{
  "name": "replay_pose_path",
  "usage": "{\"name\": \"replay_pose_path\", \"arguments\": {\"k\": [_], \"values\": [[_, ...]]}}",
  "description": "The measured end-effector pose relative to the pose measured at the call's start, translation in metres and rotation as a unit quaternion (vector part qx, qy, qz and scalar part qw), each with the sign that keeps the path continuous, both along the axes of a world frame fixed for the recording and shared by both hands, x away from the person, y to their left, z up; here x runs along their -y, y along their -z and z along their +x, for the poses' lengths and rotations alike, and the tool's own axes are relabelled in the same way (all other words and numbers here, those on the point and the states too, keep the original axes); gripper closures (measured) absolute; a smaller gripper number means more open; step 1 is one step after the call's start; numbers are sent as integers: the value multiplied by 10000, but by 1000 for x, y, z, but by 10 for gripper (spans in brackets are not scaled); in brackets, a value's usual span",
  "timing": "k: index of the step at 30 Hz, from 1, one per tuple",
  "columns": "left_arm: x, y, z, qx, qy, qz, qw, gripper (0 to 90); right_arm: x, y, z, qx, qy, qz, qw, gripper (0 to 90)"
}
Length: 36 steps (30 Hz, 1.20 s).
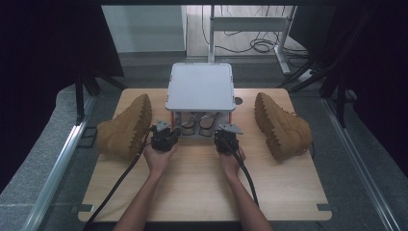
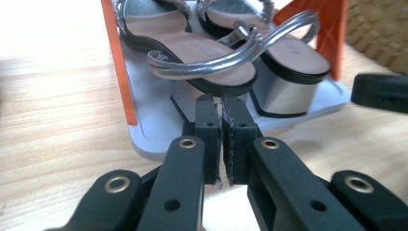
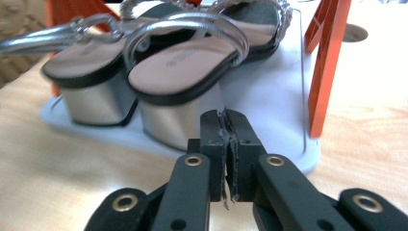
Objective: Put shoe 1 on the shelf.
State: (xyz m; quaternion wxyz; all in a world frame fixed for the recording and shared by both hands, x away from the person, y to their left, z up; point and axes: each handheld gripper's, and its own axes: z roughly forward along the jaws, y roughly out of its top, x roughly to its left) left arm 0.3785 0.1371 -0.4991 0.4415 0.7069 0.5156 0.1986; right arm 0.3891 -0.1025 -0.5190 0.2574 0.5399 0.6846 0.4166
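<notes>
Both the left claw (image 2: pixel 222 139) and right claw (image 3: pixel 226 149) are held almost closed, empty, before the silver heeled sandals (image 3: pixel 178 72).

table top (image 1: pixel 202 183): pale wood-grain board, smooth, matt
sandals (image 2: pixel 207 53): silvery metallic straps, glossy; tan smooth insoles; brushed silver block heels
rack (image 3: pixel 288 96): light grey smooth plastic shelf, orange glossy uprights
boots (image 1: pixel 126 126): tan nubuck-like upper, matt; ridged rubbery soles
left gripper (image 2: pixel 221 108): black matt plastic, brass-coloured rivets, frayed pad edges
</notes>
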Motion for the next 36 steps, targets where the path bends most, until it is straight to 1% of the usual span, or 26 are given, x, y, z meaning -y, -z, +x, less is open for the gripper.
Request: {"name": "replay_pose_path", "arguments": {"k": [2,4,7,9,12,14,18,19,20,22,24,26,28,30,31,32,34,36], "values": [[-5,-2,-7,21,69,29,10000,834,5,0,-7,-1,-76,-23,10000,832],[-10,-4,-14,62,131,-4,9999,798,11,0,-14,-30,-184,53,9998,794],[-18,-5,-25,158,128,-17,9998,722,20,-2,-23,0,-213,35,9998,750],[-22,-7,-29,99,182,-65,9998,677,26,-4,-28,-36,-286,96,9995,705],[-26,-11,-38,114,320,-58,9994,615,33,-6,-35,-78,-416,91,9991,638],[-28,-11,-44,85,436,-23,9990,582,37,-7,-40,-117,-531,92,9985,590],[-37,-11,-53,-39,642,40,9979,536,46,-6,-51,-208,-668,75,9975,545],[-40,-11,-56,-73,715,103,9974,521,48,-6,-53,-220,-697,87,9973,539],[-43,-11,-58,-103,738,122,9971,503,51,-5,-56,-217,-745,118,9969,528],[-49,-10,-63,-188,815,89,9965,481,54,-5,-61,-221,-875,125,9958,482],[-56,-7,-67,-288,882,59,9957,463,57,-3,-65,-276,-1040,74,9942,460],[-61,-4,-71,-328,934,51,9951,460,59,-2,-69,-278,-1198,27,9924,445],[-66,-2,-73,-407,1006,76,9941,463,61,0,-73,-311,-1263,-65,9915,439],[-69,1,-75,-466,1000,27,9939,460,63,1,-77,-326,-1306,-44,9909,437],[-71,2,-76,-516,1026,26,9934,455,64,1,-79,-353,-1312,-17,9907,438],[-73,4,-77,-532,1039,62,9932,450,64,1,-81,-353,-1338,-46,9904,439],[-77,5,-80,-541,990,110,9936,449,66,2,-84,-358,-1361,-128,9900,439],[-81,8,-83,-582,988,132,9933,441,70,4,-87,-407,-1365,-76,9898,438]]}}
